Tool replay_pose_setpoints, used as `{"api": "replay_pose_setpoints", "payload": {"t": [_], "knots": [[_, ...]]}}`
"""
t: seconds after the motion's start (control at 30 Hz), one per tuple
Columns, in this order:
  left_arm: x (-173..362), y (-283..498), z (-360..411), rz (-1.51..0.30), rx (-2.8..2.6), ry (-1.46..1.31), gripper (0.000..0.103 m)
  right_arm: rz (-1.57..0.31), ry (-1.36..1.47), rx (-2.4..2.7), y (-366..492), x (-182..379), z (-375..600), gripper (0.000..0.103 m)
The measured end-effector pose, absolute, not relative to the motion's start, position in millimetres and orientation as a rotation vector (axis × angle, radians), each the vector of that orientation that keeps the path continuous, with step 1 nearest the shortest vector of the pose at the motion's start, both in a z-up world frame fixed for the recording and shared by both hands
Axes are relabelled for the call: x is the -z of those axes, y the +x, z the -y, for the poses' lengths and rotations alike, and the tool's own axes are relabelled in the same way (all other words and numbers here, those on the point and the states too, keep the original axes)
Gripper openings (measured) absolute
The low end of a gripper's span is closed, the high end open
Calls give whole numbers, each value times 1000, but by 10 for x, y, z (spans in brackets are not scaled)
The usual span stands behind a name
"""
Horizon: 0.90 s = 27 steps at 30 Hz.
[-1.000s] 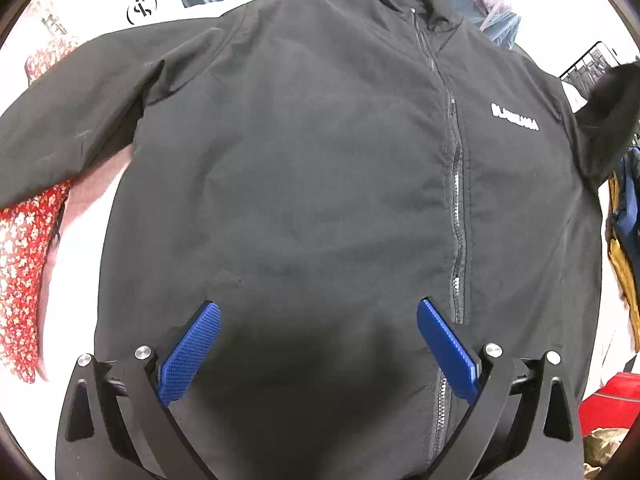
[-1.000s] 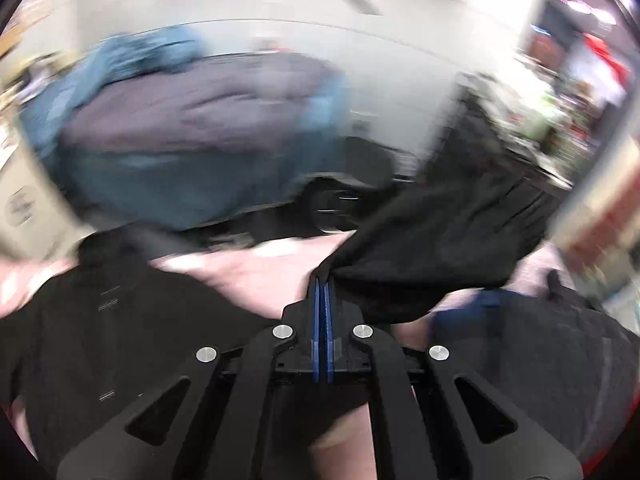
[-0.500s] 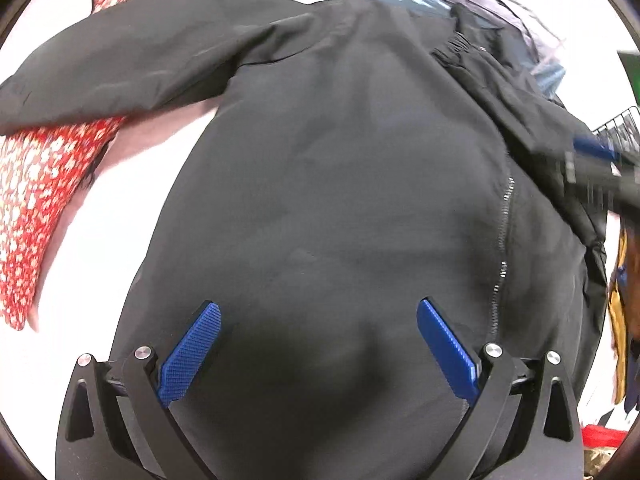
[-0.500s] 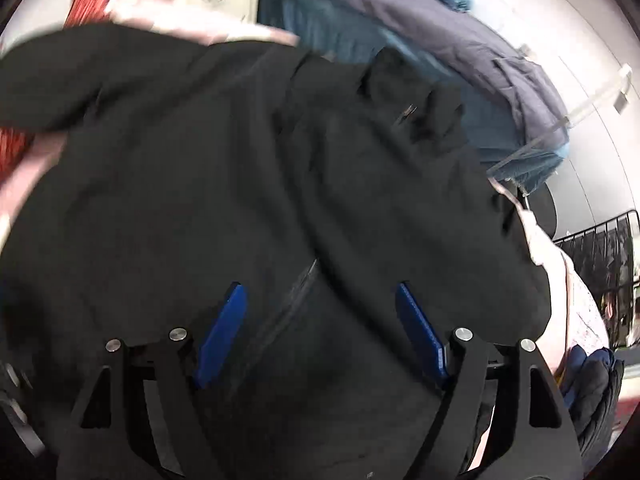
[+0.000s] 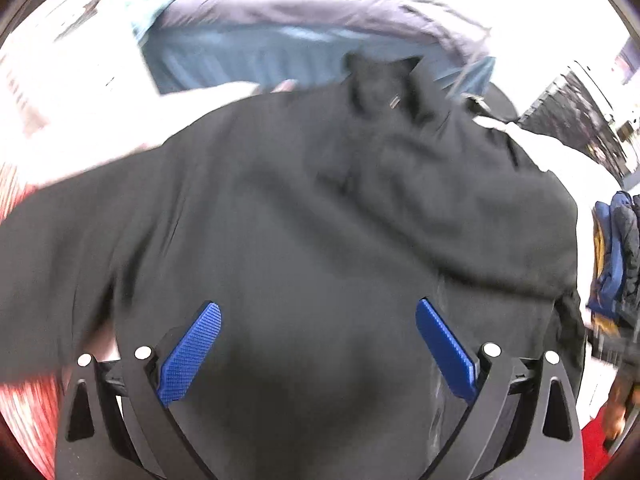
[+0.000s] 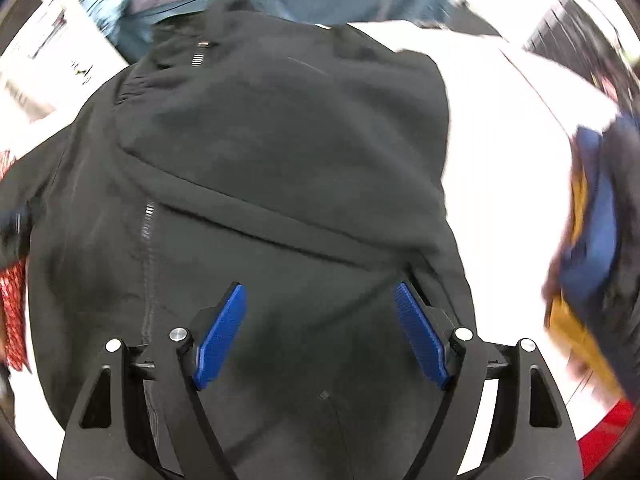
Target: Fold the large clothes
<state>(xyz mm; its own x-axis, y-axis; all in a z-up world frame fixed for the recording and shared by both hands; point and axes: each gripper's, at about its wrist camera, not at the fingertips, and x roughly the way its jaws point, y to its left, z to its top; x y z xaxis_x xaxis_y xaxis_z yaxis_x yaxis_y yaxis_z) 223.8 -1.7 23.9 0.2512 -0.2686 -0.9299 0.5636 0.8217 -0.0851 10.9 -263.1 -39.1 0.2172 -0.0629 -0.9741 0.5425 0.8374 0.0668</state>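
Black jacket (image 6: 256, 152) lies spread on the white table (image 6: 500, 128), its right sleeve (image 6: 288, 128) folded across the chest. Left gripper (image 5: 318, 344) and right gripper (image 6: 320, 320) hover above it, jaws spread, empty.

White table (image 6: 500, 128), mostly covered by a black jacket (image 6: 280, 152) spread flat (one sleeve folded across its front). Red patterned cloth (image 6: 14, 312) at the left edge; blue-and-grey clothes (image 5: 280, 40) heaped behind the collar.

White tabletop (image 6: 500, 128) (brightly lit), blue-grey clothes heap (image 5: 280, 48) behind
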Motion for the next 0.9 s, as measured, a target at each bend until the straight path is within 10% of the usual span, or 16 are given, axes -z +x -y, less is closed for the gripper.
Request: {"api": "replay_pose_setpoints", "payload": {"t": [0.2, 0.33, 0.53, 0.73, 0.9], "knots": [[-27, 2903, 784, -1219, 639, 321, 90, -1312, 552, 523, -382, 533, 2789, 77], [349, 3121, 1007, -1308, 603, 365, 48, -1320, 605, 572, -633, 588, 2844, 77], [26, 2851, 986, -1210, 690, 344, 19, -1313, 605, 629, -770, 613, 2963, 75], [-700, 2431, 248, -1048, 609, 226, 17, -1271, 639, 647, -707, 595, 3238, 75], [-13, 2185, -348, -1276, 400, 225, 31, -1235, 726, 607, -445, 618, 3363, 75]]}}
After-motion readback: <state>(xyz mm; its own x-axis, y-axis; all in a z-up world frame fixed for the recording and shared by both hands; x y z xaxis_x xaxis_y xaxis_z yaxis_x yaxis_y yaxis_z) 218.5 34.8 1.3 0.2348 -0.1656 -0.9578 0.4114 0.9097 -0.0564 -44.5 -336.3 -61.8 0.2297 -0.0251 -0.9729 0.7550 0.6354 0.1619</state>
